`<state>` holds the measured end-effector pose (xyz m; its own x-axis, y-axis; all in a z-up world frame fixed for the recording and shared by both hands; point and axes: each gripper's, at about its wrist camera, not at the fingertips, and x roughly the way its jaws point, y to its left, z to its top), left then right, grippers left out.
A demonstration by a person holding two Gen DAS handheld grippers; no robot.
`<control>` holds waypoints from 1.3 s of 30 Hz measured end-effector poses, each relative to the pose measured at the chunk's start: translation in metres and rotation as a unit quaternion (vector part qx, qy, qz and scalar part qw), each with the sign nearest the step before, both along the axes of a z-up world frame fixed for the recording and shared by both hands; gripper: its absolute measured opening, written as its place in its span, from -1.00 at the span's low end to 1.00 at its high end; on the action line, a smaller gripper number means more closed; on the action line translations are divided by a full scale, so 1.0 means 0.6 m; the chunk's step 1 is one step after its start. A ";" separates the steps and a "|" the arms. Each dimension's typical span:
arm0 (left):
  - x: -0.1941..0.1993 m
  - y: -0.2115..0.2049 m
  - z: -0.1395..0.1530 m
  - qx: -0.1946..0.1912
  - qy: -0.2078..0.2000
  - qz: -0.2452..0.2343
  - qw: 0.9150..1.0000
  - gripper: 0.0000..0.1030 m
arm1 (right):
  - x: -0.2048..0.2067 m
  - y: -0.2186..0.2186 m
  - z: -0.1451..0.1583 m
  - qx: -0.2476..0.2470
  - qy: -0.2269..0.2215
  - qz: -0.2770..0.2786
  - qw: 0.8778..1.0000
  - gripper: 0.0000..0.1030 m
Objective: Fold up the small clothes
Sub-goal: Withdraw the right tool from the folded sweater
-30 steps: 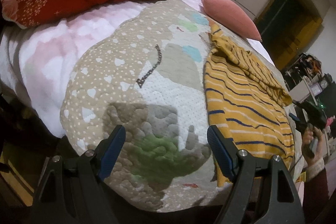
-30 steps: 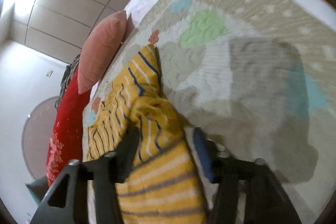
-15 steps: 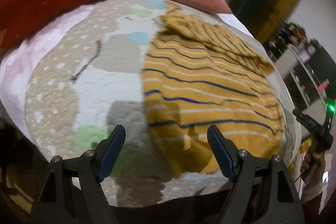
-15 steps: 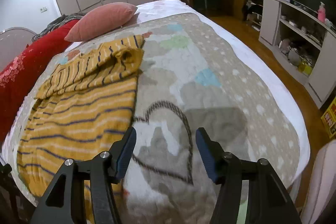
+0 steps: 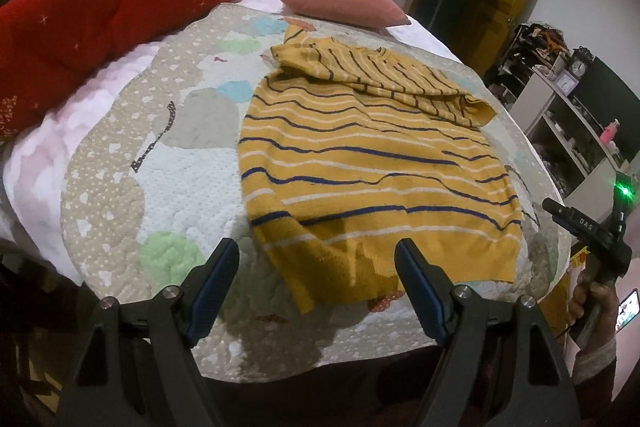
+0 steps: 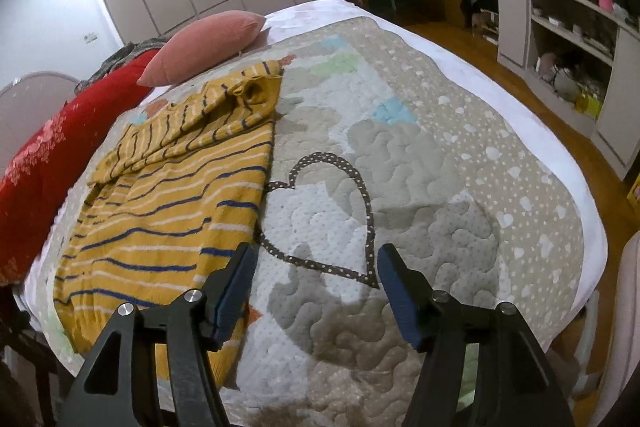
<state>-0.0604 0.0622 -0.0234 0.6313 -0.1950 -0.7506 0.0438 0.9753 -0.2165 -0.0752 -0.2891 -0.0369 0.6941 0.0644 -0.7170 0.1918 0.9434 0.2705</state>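
A yellow sweater (image 5: 372, 163) with blue and white stripes lies spread on the quilted bedspread (image 5: 168, 155), its sleeves folded across its far end. My left gripper (image 5: 318, 277) hangs open above the sweater's near hem, nothing between its fingers. In the right wrist view the sweater (image 6: 168, 203) lies to the left. My right gripper (image 6: 314, 283) hovers over the quilt's heart pattern (image 6: 332, 219) beside the sweater's edge, its jaws opening and empty. The right gripper's body, held by a hand, shows at the left wrist view's right edge.
A red patterned duvet (image 5: 100, 11) and a pink pillow (image 5: 340, 1) lie at the bed's far end. White shelves (image 6: 568, 39) with clutter stand across a wooden floor (image 6: 480, 43) to the right. The bed's near edge is just below both grippers.
The right gripper let go of the sweater's end, drew back to the bed's near side and widened. The left gripper swung right, from bare quilt to above the sweater's hem.
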 end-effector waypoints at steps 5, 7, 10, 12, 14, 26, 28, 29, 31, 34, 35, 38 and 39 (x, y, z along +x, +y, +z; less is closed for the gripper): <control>-0.002 0.008 -0.002 -0.005 0.004 0.007 1.000 0.54 | 0.009 0.026 -0.002 -0.017 0.005 0.017 1.000 0.35; -0.003 0.010 -0.003 -0.005 0.003 0.008 1.000 0.54 | 0.013 0.037 -0.004 -0.023 0.008 0.026 0.999 0.34; -0.005 0.012 -0.004 -0.007 0.005 0.010 1.000 0.54 | 0.016 0.058 -0.003 -0.048 0.011 0.041 0.998 0.35; -0.004 0.014 -0.005 -0.008 0.005 0.011 1.000 0.54 | 0.017 0.068 0.000 -0.065 0.011 0.050 0.997 0.35; -0.004 0.017 -0.006 -0.010 0.006 0.013 1.000 0.54 | 0.018 0.078 0.005 -0.087 0.011 0.055 0.995 0.35; -0.003 0.019 -0.011 -0.012 0.010 0.014 1.000 0.54 | 0.009 0.098 0.034 -0.320 0.016 0.059 0.946 0.49; -0.003 0.018 -0.013 -0.012 0.011 0.014 1.000 0.54 | 0.009 0.093 0.028 -0.317 0.021 0.062 0.946 0.50; -0.002 0.018 -0.014 -0.013 0.012 0.014 1.000 0.54 | 0.010 0.090 0.024 -0.310 0.026 0.063 0.948 0.51; -0.002 0.019 -0.014 -0.013 0.012 0.015 1.000 0.54 | 0.011 0.090 0.016 -0.300 0.033 0.065 0.951 0.51; -0.003 0.020 -0.015 -0.013 0.011 0.017 1.000 0.54 | 0.012 0.090 0.003 -0.290 0.043 0.066 0.954 0.51; -0.003 0.020 -0.016 -0.013 0.012 0.019 1.000 0.54 | 0.012 0.092 0.000 -0.288 0.044 0.067 0.954 0.51; -0.004 0.023 -0.020 -0.015 0.014 0.022 1.000 0.54 | 0.011 0.098 -0.006 -0.280 0.046 0.070 0.956 0.51; -0.004 0.024 -0.021 -0.016 0.016 0.022 0.999 0.54 | 0.010 0.100 -0.008 -0.279 0.047 0.071 0.957 0.51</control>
